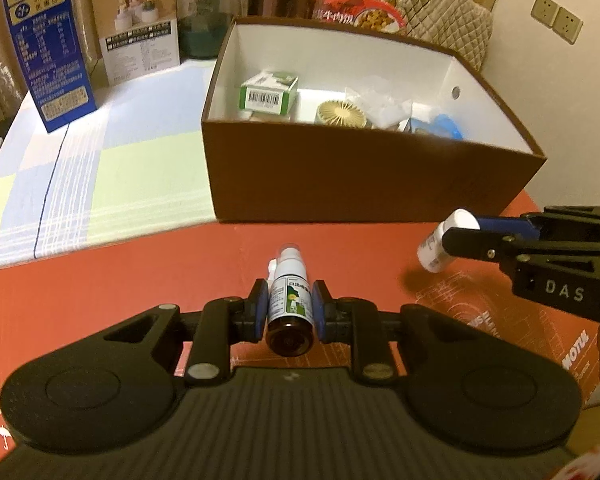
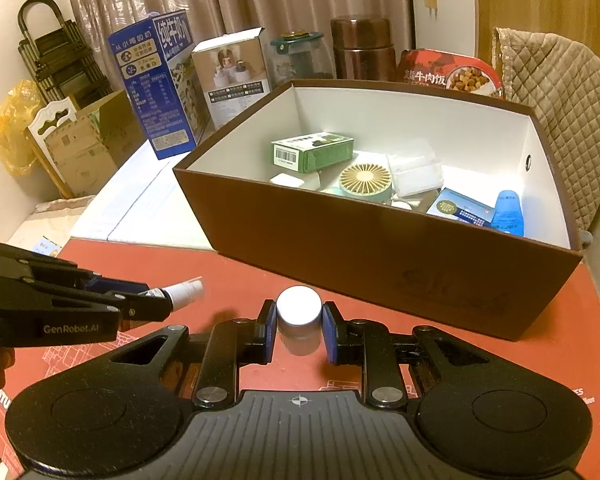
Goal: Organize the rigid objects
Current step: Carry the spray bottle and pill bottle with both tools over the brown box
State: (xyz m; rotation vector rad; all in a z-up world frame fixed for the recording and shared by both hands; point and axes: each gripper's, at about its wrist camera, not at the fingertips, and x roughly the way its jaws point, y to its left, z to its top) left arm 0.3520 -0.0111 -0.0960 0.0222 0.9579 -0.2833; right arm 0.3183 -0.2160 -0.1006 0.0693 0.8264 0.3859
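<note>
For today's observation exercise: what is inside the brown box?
Brown box holds a green carton, round fan, white packets, blue bottle. Its near wall hides the floor beneath them.

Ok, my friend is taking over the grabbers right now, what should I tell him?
Left gripper: shut on a small brown spray bottle, held above the red mat.
Right gripper: shut on a small white-capped bottle, also above the mat.
The brown box sits just ahead, open.
Done: a green carton, a round mini fan, a blue bottle and some packets are already in the box.
Left: probably carry both bottles forward and drop them in the box.
</note>
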